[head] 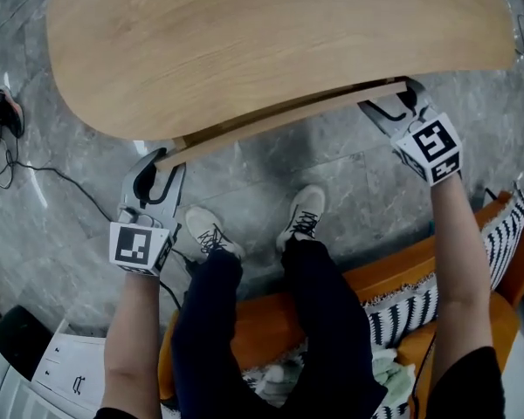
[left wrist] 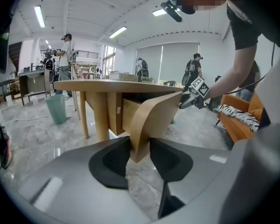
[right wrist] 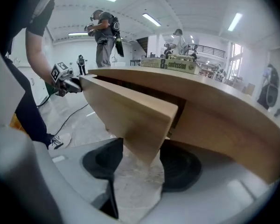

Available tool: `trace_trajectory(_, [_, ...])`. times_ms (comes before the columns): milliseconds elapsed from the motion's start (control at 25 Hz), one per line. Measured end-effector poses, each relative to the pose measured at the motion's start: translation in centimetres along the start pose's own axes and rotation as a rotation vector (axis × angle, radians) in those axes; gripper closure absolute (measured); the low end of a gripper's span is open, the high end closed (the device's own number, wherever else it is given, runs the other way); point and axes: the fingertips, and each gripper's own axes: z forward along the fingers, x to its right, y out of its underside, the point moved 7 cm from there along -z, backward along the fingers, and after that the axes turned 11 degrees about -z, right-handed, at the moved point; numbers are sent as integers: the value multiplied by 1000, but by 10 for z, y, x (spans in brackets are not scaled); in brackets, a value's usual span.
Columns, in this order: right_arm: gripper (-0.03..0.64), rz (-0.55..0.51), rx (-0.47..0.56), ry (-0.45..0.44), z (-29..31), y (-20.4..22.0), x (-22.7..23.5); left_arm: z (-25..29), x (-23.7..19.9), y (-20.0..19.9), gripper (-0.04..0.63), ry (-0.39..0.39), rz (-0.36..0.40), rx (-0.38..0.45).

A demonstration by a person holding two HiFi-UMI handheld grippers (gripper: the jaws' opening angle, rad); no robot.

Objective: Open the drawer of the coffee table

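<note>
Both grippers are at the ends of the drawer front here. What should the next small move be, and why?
Probably close the right gripper on the drawer front. Its jaws stand wide around that end without clearly pressing, while the left gripper seems clamped on the other end. The drawer front is only slightly out, so an even pull needs both grips.
</note>
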Motion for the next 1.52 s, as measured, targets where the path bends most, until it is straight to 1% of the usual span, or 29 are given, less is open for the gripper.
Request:
trace_trajectory(80, [379, 50, 15, 10, -1, 2, -2, 0, 0, 1, 462, -15, -19, -10])
trace_trajectory(160, [380, 74, 24, 16, -3, 3, -2, -1, 1, 3, 462, -11, -21, -11])
trace_trajectory(400, [380, 95, 19, 14, -15, 9, -16, -10, 11, 9, 460, -1, -32, -21])
trace_trajectory(600, [380, 105, 6, 17, -28, 16, -30, -19, 23, 16, 460, 2, -53, -45])
trace_trajectory(1000, [380, 128, -16, 16, -46, 30, -60, -36, 44, 28, 460, 32, -99, -81])
trace_trajectory(1160, [380, 140, -25, 18, -54, 33, -72, -43, 49, 33, 460, 47, -103, -97])
trace_trajectory(1320, [380, 156, -32, 24, -61, 37, -87, -50, 54, 39, 460, 64, -109, -134])
trace_trajectory(1440, [380, 167, -39, 34, -63, 40, -94, -52, 54, 43, 460, 84, -92, -151])
trace_trajectory(1520, [380, 169, -46, 38, -65, 42, -97, -53, 56, 44, 460, 86, -95, -151])
